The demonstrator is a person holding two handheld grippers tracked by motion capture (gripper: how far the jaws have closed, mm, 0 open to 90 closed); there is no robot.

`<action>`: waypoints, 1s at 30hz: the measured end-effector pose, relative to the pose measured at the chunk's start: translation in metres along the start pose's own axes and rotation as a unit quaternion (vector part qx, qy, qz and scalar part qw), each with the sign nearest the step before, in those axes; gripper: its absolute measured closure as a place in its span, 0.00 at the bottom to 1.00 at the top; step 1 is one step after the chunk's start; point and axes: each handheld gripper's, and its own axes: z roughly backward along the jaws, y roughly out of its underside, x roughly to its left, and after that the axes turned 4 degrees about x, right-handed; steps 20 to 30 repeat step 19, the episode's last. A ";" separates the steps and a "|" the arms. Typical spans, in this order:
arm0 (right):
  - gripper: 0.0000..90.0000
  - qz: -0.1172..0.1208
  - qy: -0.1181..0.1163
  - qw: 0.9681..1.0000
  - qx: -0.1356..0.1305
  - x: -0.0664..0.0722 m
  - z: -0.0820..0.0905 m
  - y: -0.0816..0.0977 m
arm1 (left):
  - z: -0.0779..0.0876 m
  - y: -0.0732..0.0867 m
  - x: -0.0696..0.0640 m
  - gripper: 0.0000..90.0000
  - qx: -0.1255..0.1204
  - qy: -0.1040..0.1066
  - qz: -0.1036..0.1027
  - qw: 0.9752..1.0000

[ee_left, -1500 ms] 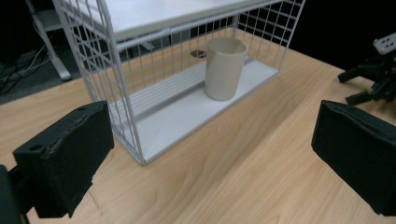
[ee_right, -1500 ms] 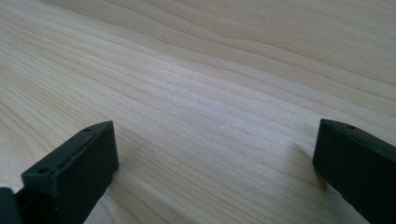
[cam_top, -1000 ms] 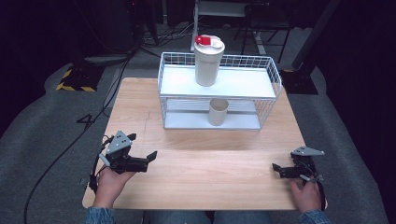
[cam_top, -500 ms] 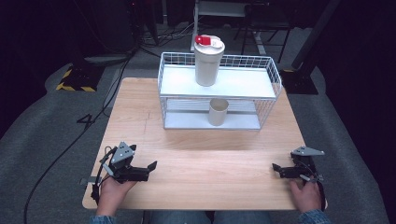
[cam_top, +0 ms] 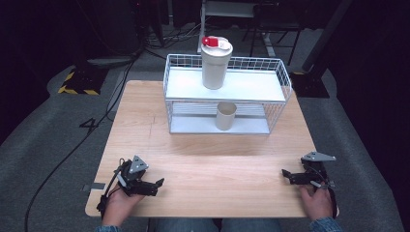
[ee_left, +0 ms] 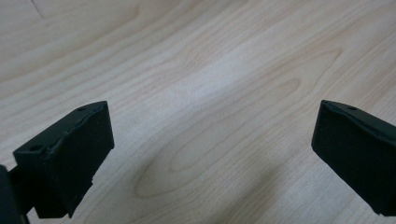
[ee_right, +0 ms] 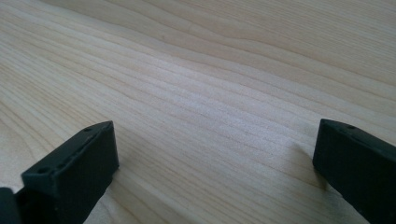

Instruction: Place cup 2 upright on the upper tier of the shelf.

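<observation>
From the high view, the left tongs (cam_top: pixel 153 184) lie low on the desk (cam_top: pixel 212 159) at about seven o'clock, jaws pointing toward three o'clock; the right tongs (cam_top: pixel 286 175) lie at about five o'clock, jaws pointing toward nine; both are well apart from the white wire rack (cam_top: pixel 227 99) at twelve o'clock. On the rack's upper shelf stands a tall cream container (cam_top: pixel 215 65), upright, with a red-and-white lid; on the lower shelf, just below it, stands a smaller open cup (cam_top: pixel 225 116), also upright; these are the nearest things to the hands, and neither is touched.

In the left gripper view, the left tongs (ee_left: pixel 210 154) stand wide, with bare wood grain between the jaws and nothing held.

In the right gripper view, the right tongs (ee_right: pixel 215 163) are likewise spread wide over bare desk, holding nothing.

I judge this a resting pose at the near edge, with no grasp in hand. The next move would call for lifting one hand and carrying it toward twelve o'clock to the rack; the cup on the lower shelf probably needs a level approach under the upper shelf, though how much clearance there is cannot be told at this distance; the tall container can be taken from the side.
</observation>
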 end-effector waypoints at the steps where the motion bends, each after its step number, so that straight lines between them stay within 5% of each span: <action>1: 0.00 0.000 0.000 1.000 0.000 0.000 0.000 0.000 | 0.000 0.000 0.000 0.00 0.000 0.000 0.000 1.000; 7: 0.00 0.000 0.000 1.000 0.000 0.000 0.000 0.000 | -0.010 0.003 -0.001 0.00 0.020 -0.018 -0.019 0.999; 17: 0.00 0.000 0.000 1.000 0.000 0.000 0.000 0.000 | -0.015 0.002 -0.001 0.00 0.021 -0.016 0.005 1.000; 30: 0.00 0.000 0.000 1.000 0.000 0.000 0.000 0.000 | -0.016 0.002 -0.001 0.00 0.021 -0.016 0.006 1.000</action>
